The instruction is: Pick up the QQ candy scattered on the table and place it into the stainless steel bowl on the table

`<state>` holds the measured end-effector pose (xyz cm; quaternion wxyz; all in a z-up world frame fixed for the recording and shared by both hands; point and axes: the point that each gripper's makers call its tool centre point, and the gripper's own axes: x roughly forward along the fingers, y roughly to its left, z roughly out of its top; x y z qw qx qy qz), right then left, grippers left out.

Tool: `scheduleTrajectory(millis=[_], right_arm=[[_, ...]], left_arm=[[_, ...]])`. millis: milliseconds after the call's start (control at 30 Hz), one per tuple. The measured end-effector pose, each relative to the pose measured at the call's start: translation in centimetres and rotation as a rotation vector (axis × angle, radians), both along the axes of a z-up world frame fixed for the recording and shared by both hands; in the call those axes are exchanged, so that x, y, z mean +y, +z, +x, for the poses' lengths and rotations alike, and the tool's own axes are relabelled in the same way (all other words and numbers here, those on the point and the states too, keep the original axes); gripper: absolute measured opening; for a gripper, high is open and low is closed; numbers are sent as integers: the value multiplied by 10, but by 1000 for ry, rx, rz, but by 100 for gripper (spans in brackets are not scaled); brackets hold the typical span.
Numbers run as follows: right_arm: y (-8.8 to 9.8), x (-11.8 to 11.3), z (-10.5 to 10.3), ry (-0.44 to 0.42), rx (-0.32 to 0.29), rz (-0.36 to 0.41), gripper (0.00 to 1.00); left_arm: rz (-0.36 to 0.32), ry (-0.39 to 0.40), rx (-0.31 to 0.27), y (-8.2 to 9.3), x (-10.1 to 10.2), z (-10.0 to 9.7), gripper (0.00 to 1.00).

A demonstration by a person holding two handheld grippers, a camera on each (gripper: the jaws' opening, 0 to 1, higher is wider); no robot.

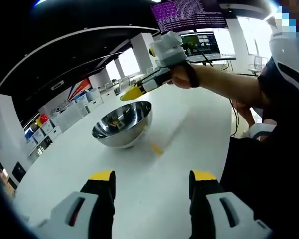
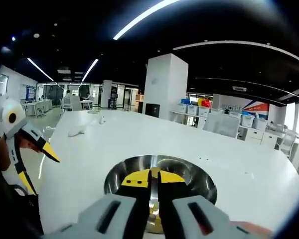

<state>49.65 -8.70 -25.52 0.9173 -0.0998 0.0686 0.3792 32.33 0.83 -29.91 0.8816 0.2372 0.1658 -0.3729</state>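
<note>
The right gripper point(image 2: 150, 181) is hanging right over the steel bowl point(image 2: 199, 181), its yellow-tipped jaws pressed almost together, and whether a candy is sitting between them I cannot tell; something small and yellowish is glinting low between the jaws, but it's too blurred to call. In the left gripper view that same gripper point(image 1: 131, 92) is reaching in from the right, tips poised just above the bowl point(image 1: 122, 124), a bare forearm point(image 1: 224, 82) behind it.

To do this drop well, I'd say the jaws want to be over the middle of the bowl, low, and then parting cleanly so nothing bounces off the rim.

One piece of candy point(image 1: 157, 149) is lying on the table point(image 1: 189, 119) just beside the bowl, on the side nearer the left gripper point(image 1: 152, 181), whose jaws are spread wide with nothing between them, hovering well back. That piece looks like the next pick, and the left one is well placed for it.

The table is broad, white and smooth. Beyond it: an open office with a white pillar point(image 2: 164, 84), storage bins point(image 2: 224, 122) along the wall, a monitor point(image 1: 199, 44) and ceiling strip lights point(image 2: 144, 17)
</note>
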Motion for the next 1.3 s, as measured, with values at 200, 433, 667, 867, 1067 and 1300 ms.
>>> scheduleTrajectory(millis=[200, 433, 667, 867, 1067, 1300], right_arm=[[-26, 5, 4, 4, 29, -46, 4], [-32, 7, 8, 3, 30, -48, 4], [-34, 11, 6, 13, 27, -59, 4], [-37, 9, 9, 14, 9, -99, 5], [-36, 8, 5, 14, -7, -113, 6], [-35, 8, 6, 8, -12, -105, 8]], left_arm=[[-1, 2, 1, -1, 1, 1, 60], [-3, 3, 5, -3, 3, 2, 60], [-5, 6, 4, -2, 5, 2, 60], [-3, 9, 2, -2, 7, 3, 60], [-1, 7, -2, -1, 6, 3, 60], [-1, 9, 1, -2, 6, 2, 60]])
